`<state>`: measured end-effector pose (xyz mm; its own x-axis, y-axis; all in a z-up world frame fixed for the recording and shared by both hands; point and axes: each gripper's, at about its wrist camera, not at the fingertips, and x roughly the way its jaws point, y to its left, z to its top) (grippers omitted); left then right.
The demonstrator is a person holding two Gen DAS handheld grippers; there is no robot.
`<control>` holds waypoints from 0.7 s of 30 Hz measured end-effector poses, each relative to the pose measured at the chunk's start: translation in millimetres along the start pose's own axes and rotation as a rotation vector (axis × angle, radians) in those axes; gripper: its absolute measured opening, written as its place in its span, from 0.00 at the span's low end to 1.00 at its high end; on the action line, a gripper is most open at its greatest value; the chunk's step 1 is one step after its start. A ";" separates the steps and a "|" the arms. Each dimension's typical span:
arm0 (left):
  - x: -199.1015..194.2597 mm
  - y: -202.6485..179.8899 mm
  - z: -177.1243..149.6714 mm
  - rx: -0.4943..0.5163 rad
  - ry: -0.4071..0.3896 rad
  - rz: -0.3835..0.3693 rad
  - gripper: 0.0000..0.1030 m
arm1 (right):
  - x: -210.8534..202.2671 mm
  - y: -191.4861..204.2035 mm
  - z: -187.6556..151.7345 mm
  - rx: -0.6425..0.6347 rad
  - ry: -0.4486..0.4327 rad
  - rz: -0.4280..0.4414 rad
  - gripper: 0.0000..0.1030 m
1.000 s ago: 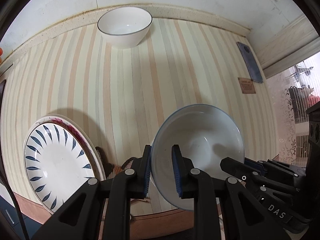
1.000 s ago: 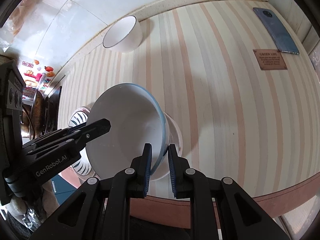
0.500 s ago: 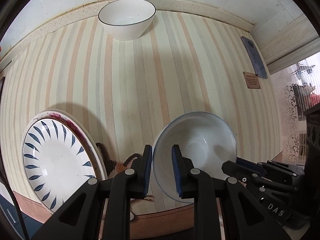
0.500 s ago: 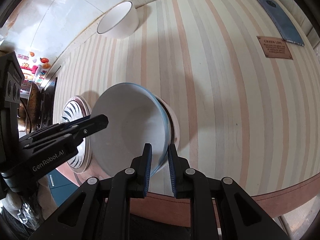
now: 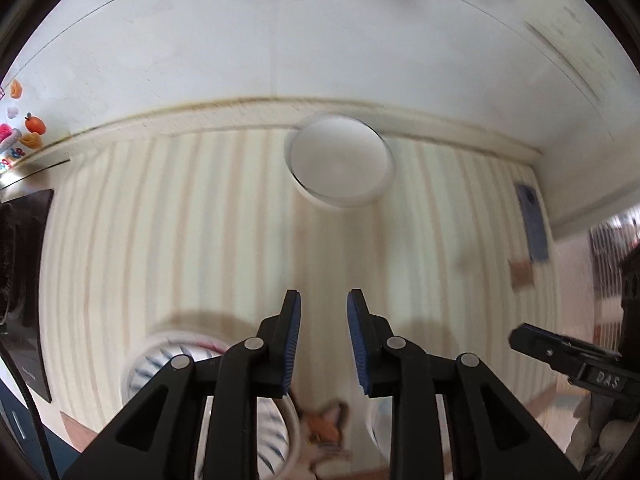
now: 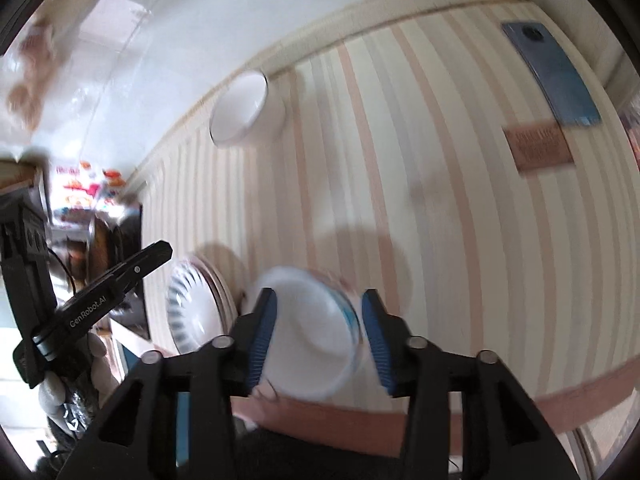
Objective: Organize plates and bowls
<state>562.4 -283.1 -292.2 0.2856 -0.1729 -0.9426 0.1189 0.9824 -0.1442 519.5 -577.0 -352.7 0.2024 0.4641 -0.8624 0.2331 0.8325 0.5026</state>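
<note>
A white bowl with a blue rim (image 6: 316, 328) sits near the table's front edge, on another dish as far as the blur shows. My right gripper (image 6: 318, 320) is open, its jaws standing either side of that bowl. My left gripper (image 5: 323, 326) is open and empty above the striped table. A white bowl with a dark rim (image 5: 340, 160) stands at the back by the wall, also in the right wrist view (image 6: 240, 108). A blue-patterned plate (image 5: 168, 364) on a red-rimmed plate lies at front left, also in the right wrist view (image 6: 192, 312).
A phone (image 6: 556, 76) and a small brown card (image 6: 538, 148) lie at the back right of the striped table (image 6: 440, 220). A dark stove top (image 5: 24, 280) is to the left. A cat-pattern item (image 5: 324, 428) lies by the front edge.
Both grippers have opened and let go of the blue-rimmed bowl. The left gripper has lifted and tilted up toward the back bowl. The frames are blurred by motion.
</note>
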 end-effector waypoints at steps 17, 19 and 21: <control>108.7 40.5 118.9 -0.158 0.186 -0.081 0.21 | 100.3 71.7 171.2 -0.083 -0.019 -0.048 0.47; 121.2 42.0 121.9 -0.161 0.211 -0.078 0.21 | 114.8 73.2 179.5 -0.093 0.001 -0.072 0.47; 132.8 43.5 124.0 -0.168 0.238 -0.086 0.21 | 129.6 70.8 182.1 -0.087 0.023 -0.086 0.47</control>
<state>723.4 -272.0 -386.3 0.0480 -0.2539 -0.9660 -0.0313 0.9663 -0.2556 735.4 -513.0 -417.9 0.1635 0.3960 -0.9036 0.1651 0.8920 0.4208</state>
